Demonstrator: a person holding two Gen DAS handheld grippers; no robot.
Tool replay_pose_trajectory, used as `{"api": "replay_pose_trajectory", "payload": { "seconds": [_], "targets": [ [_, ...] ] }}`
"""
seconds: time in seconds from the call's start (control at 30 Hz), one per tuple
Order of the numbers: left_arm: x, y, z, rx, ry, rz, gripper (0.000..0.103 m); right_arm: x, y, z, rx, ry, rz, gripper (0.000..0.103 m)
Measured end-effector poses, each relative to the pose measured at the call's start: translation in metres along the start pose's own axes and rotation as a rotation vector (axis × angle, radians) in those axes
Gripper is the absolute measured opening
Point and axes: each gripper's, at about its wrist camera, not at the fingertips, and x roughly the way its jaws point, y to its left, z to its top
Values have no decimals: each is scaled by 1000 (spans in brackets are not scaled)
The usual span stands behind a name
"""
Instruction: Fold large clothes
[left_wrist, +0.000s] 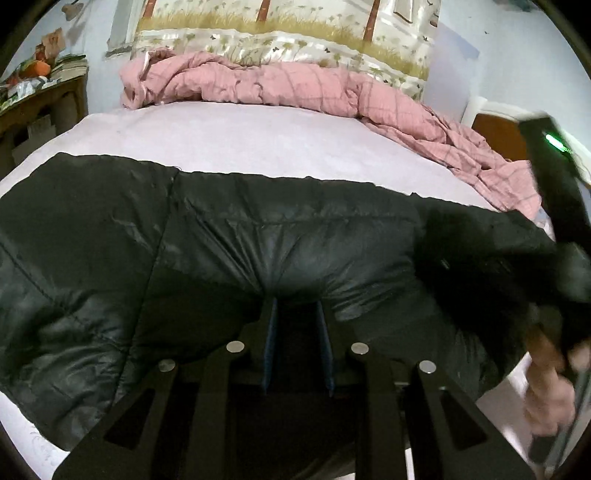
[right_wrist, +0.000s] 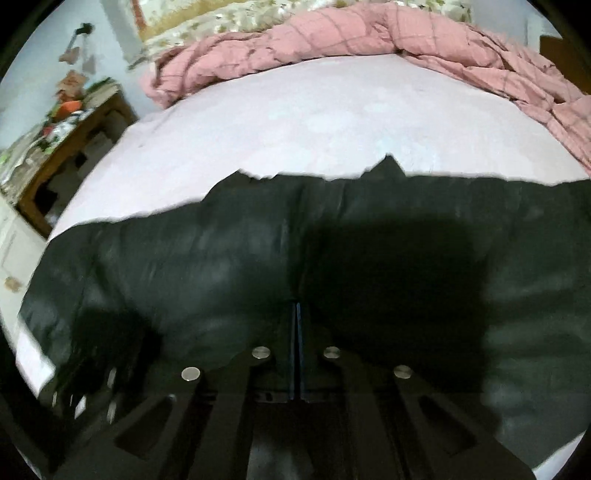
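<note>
A black puffy jacket (left_wrist: 258, 240) lies spread across the near part of a lilac bed sheet (left_wrist: 240, 140). In the left wrist view my left gripper (left_wrist: 296, 306) is shut on a gathered bulge of the jacket, with fabric between its blue pads. At the right edge a person's hand (left_wrist: 546, 398) holds the other tool, which is blurred. In the right wrist view my right gripper (right_wrist: 297, 312) points down at the jacket (right_wrist: 221, 258) with its fingers pressed together. Its tips rest at a seam; no fabric shows between them.
A crumpled pink checked quilt (left_wrist: 295, 85) lies along the far side of the bed and down its right side (right_wrist: 517, 74). Floral bedding (left_wrist: 295, 26) stands behind it. A cluttered wooden side table (right_wrist: 62, 147) is at the left of the bed.
</note>
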Motion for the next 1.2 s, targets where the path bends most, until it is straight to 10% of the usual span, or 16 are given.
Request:
{"api": "replay_pose_trajectory", "payload": {
  "seconds": [0.2, 0.43, 1.2],
  "targets": [
    [0, -6, -2, 21, 2, 13, 20, 28, -6, 40, 63, 24, -50, 2],
    [0, -7, -3, 33, 4, 29, 20, -10, 19, -20, -169, -132, -153, 2],
    [-3, -9, -3, 62, -1, 21, 20, -21, -35, -107, -44, -4, 125, 1]
  ]
}}
